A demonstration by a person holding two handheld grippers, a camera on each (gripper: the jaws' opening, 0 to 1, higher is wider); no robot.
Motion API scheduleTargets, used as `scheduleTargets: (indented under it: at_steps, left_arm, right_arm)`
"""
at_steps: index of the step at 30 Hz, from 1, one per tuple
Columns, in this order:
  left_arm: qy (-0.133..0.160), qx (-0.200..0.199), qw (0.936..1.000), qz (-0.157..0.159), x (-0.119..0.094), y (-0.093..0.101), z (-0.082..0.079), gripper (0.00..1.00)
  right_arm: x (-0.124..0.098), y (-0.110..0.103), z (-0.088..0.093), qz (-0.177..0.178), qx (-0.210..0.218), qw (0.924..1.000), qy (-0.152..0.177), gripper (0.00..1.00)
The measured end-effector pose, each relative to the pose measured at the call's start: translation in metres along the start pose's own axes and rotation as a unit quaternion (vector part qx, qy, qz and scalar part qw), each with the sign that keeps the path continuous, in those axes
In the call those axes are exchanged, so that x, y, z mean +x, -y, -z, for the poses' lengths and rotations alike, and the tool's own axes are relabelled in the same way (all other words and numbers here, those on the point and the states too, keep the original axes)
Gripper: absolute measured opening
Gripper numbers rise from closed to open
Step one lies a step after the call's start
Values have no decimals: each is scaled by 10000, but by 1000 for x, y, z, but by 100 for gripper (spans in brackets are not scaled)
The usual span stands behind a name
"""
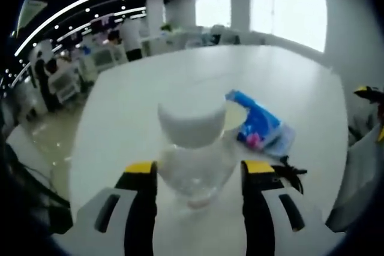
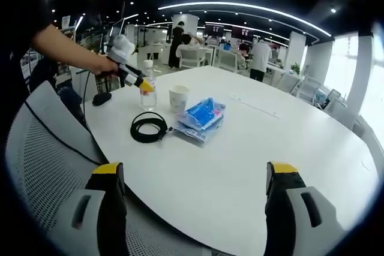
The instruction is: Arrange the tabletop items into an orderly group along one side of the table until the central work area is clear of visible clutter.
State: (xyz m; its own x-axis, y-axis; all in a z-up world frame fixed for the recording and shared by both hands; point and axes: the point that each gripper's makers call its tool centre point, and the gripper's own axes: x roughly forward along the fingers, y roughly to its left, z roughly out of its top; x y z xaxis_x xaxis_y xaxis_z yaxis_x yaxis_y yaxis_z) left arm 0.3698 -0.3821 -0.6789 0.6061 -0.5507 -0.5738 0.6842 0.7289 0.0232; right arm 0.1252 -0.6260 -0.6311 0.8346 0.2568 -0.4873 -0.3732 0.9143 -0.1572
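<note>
In the left gripper view, the left hand-held gripper point(image 1: 200, 175) rises from the bottom of the frame with its yellow-tipped jaws on either side of a clear plastic bottle point(image 1: 193, 166) with a white cap — whether the jaws press on it I cannot tell. Right of centre a blue packet point(image 1: 262, 128) lies flat on the white surface point(image 1: 150, 106), and a bit of black cable point(image 1: 292, 170) shows at the right jaw.

In the right gripper view, the right hand-held gripper point(image 2: 195, 175) stands released at the bottom, jaws wide apart with only bare surface point(image 2: 276, 130) between them. Upper left of the frame, a person's hand point(image 2: 103, 64) holds the left hand-held gripper point(image 2: 146, 86) at the bottle point(image 2: 148, 92). Just right of the bottle stands a white paper cup point(image 2: 178, 98), then the blue packet point(image 2: 203, 117) — with a coiled black cable point(image 2: 148, 127) lying below the cup, touching the packet's edge.
</note>
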Motion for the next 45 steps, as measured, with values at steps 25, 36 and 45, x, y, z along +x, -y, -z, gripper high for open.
scheduleTargets:
  at_steps: [25,36,45]
  left_arm:
    - [46,-410,9985,-373,6,-9,-1,45]
    - [95,-415,9984,-371,6,-9,-1,45]
    - [169,-421,9982,-396,7,-10,-4,44]
  right_arm:
    - [0,1,0,34,-25,10000,-3,97]
    - [0,2,0,53,-11,10000,-4,97]
    - [-1,2,0,62,4,10000,4,97]
